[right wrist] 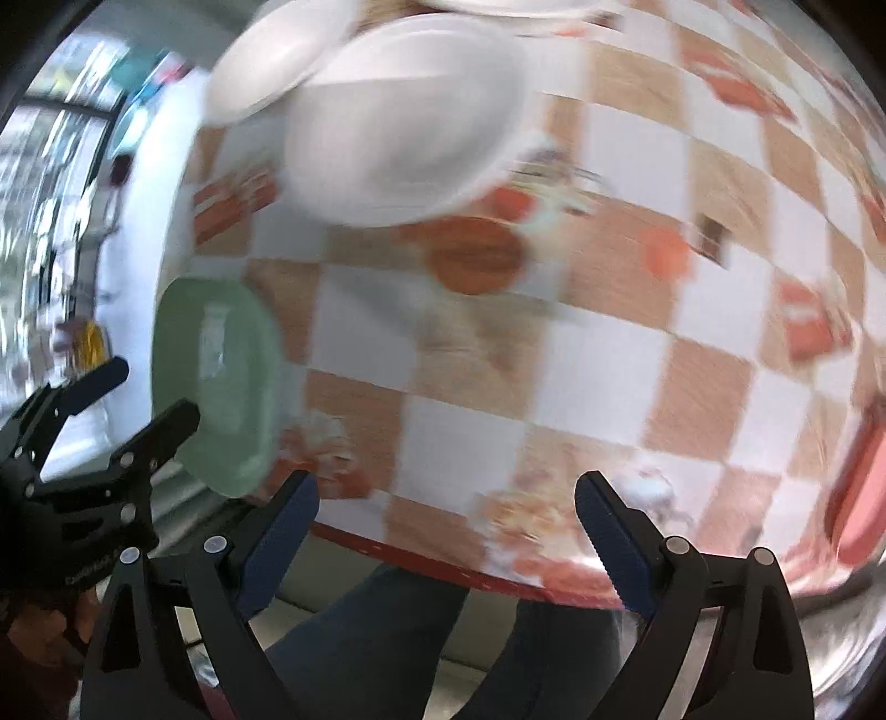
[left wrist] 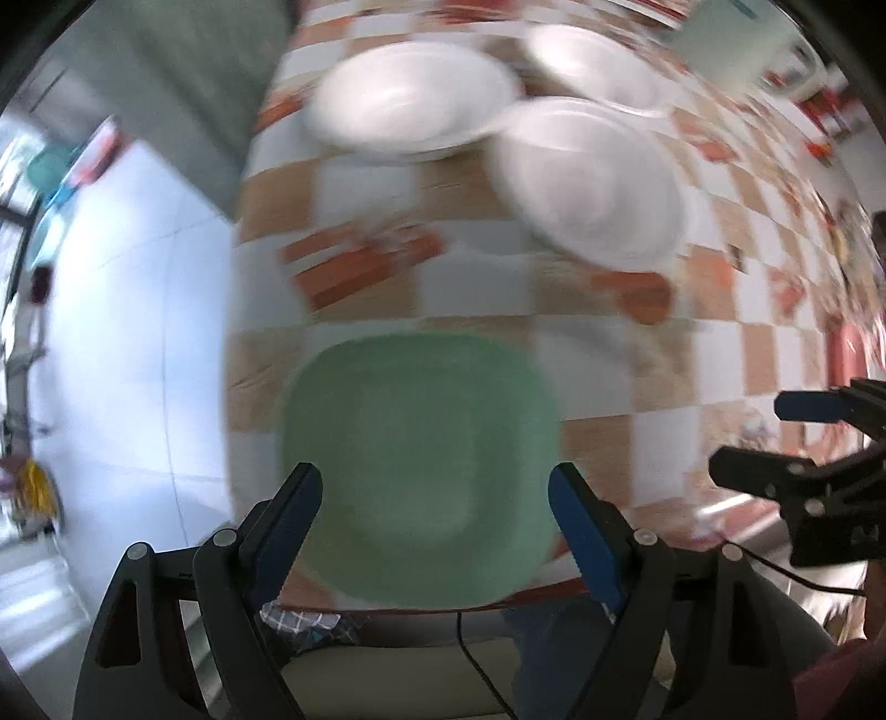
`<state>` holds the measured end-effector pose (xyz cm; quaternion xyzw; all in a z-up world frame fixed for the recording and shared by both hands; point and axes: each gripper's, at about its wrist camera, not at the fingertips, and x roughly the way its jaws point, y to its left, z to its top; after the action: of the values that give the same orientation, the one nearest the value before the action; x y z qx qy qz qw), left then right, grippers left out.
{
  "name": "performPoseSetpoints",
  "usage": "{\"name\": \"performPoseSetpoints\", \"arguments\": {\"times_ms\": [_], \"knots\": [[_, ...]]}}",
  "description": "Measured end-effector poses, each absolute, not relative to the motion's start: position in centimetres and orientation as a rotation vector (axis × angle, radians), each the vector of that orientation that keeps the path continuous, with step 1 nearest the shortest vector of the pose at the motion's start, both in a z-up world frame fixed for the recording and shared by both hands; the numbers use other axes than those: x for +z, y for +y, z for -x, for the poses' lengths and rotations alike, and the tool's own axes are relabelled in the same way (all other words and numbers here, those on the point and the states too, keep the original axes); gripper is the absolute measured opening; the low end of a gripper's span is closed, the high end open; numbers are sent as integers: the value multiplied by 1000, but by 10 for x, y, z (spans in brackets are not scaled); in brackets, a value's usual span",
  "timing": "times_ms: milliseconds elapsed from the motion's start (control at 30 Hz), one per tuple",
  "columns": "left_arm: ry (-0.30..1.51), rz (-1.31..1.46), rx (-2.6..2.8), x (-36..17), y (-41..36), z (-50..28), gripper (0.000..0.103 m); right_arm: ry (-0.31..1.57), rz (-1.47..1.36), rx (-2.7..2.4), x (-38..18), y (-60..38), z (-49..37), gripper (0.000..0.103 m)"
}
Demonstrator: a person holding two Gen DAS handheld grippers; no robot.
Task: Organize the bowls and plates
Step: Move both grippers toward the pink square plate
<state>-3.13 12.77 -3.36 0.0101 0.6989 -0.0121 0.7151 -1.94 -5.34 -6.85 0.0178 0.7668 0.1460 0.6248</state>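
Observation:
A pale green square plate (left wrist: pixel 421 471) lies on the checked tablecloth (left wrist: pixel 482 299) close to the table's front edge. My left gripper (left wrist: pixel 437 482) hangs over it, open, its blue pads apart from the plate on either side. Further back stand three white bowls: one at the left (left wrist: pixel 410 99), one at the right (left wrist: pixel 592 183), one behind (left wrist: pixel 592 61). My right gripper (right wrist: pixel 446 487) is open over bare cloth by the front edge, nothing between its fingers. In its view the green plate (right wrist: pixel 221 387) is to the left, with the nearest white bowl (right wrist: pixel 398 122) up ahead. Both views are blurred.
The table's red-trimmed front edge (right wrist: pixel 443 570) runs just under both grippers, with a person's blue-trousered legs (right wrist: pixel 376 642) below it. White floor (left wrist: pixel 127 332) lies left of the table. A pale box (left wrist: pixel 736 50) stands at the far back right. A red object (right wrist: pixel 864 487) lies at the right edge.

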Motion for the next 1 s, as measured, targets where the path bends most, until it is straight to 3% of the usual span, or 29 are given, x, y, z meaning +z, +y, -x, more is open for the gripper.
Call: {"name": "performPoseSetpoints", "arguments": {"times_ms": [567,1000], "knots": [[1628,-265,-401,-50,-71,-30,86,1665,-416,-119,-57,-299,35,94],[1656,-325,-426,-71,-218,-48,86,1658,-433,-302,-71,-443,54,94]]}}
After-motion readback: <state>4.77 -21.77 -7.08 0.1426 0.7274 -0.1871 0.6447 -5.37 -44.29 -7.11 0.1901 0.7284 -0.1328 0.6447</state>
